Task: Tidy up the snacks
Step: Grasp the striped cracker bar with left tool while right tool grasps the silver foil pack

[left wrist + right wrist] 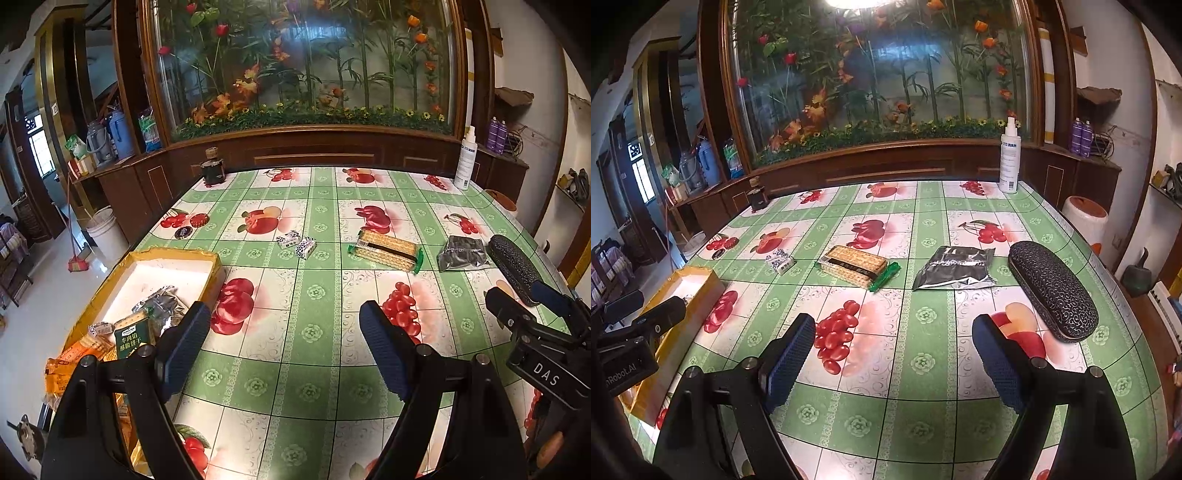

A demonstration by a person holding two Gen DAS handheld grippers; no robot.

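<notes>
A yellow box (207,254) at the table's left holds a green cracker pack (129,338), a silver pouch (164,306) and orange packs (70,363). On the tablecloth lie two small wrapped candies (297,243) (780,262), a clear cracker pack (386,249) (855,266) and a silver-black pouch (461,253) (955,267). My left gripper (284,336) is open and empty, just right of the box. My right gripper (894,350) is open and empty, short of the crackers and pouch. It also shows at the right edge of the left wrist view (532,314).
A black patterned glasses case (1052,290) (513,266) lies at the right. A white spray bottle (1009,158) and a dark bottle (213,168) stand at the far edge. A round dark lid (183,232) lies far left. A wooden cabinet runs behind the table.
</notes>
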